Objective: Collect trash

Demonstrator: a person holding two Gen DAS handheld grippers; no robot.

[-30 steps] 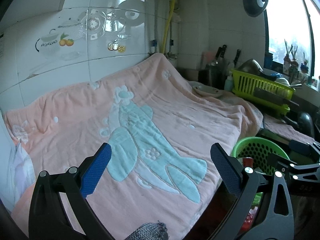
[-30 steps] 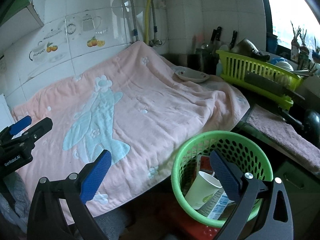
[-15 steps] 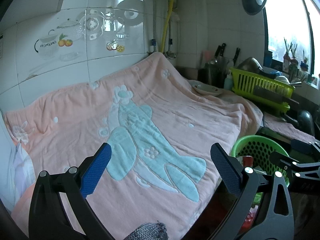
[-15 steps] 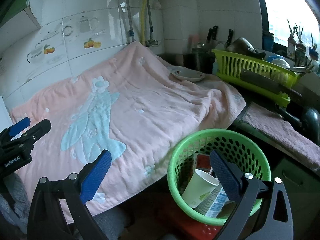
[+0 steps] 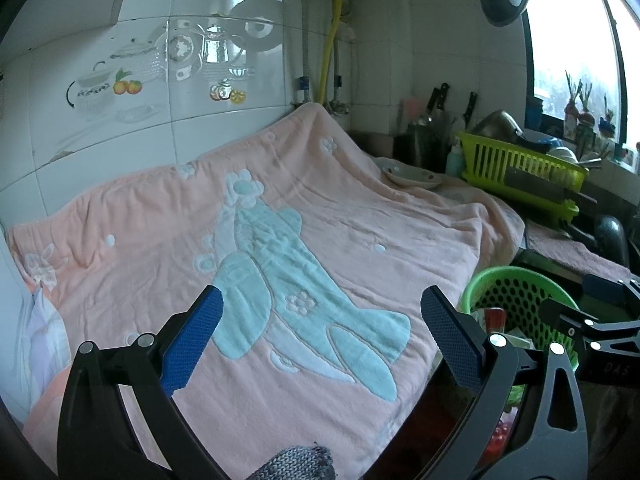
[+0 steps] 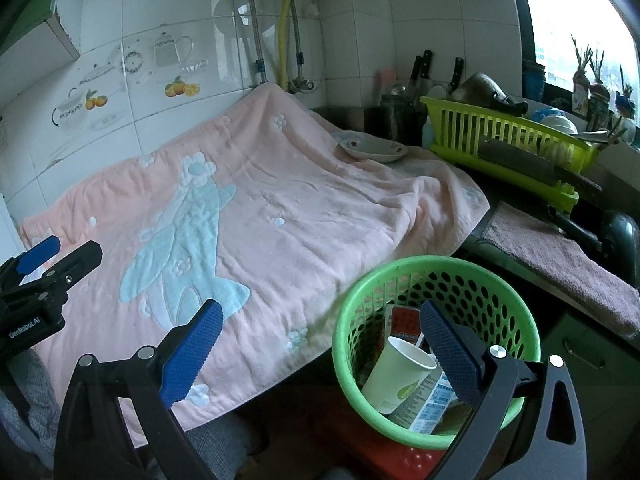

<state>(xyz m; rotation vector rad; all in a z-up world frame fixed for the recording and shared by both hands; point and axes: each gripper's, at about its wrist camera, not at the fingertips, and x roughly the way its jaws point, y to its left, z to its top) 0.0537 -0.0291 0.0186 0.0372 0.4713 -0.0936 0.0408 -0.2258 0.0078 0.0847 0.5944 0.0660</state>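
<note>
Jaws spread wide and empty: in the left wrist view the left gripper hangs over a pink towel with a pale blue figure on it, nothing between its blue pads. The green basket sits off the towel's right edge, beyond the right-hand finger, which hides much of it; only a red scrap and bits of packaging show inside, too small to name. The right gripper pokes in from the right edge, cut off, with faint letters on its body that cannot be read. A grey knit sleeve shows at the bottom edge.

In the right wrist view the right gripper is likewise spread and empty. The green basket lies just behind its right-hand finger, holding a white paper cup with a green leaf mark, a red printed card and a blue-and-white wrapper whose print is illegible. The left gripper at the left edge reads "GenRobot.AI". A shallow dish rests on the towel's far corner.
</note>
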